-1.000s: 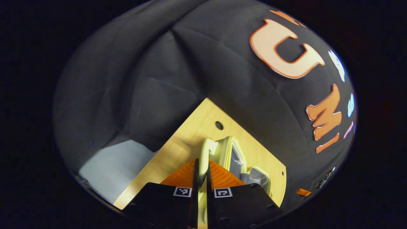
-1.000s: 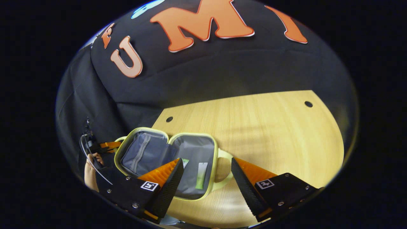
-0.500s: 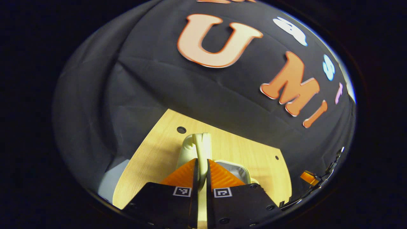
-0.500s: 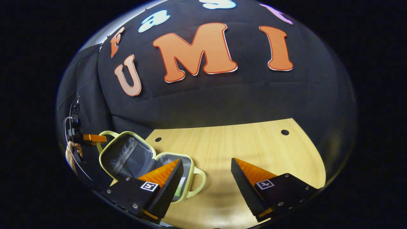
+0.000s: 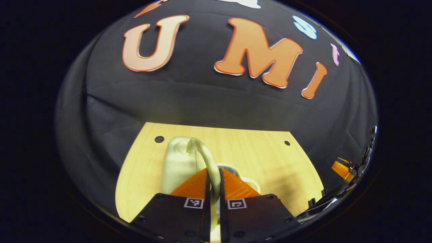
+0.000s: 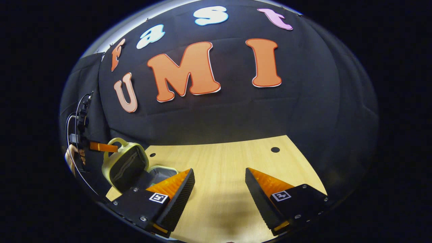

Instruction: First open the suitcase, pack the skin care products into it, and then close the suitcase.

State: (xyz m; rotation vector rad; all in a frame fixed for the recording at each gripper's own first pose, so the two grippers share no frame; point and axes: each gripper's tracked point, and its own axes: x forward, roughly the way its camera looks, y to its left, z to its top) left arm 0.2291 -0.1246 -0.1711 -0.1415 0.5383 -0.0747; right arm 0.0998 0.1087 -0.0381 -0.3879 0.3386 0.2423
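Pale-green suitcase at left end of wooden table, lid half folded over. Left gripper clamped on lid handle, right gripper wide apart, holding nothing. Guess: swing lid down slowly, line rims up before letting go

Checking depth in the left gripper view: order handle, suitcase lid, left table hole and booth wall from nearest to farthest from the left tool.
1. handle, between the tool's fingers.
2. suitcase lid, just left.
3. table hole, beyond, upper left.
4. booth wall, behind the table.
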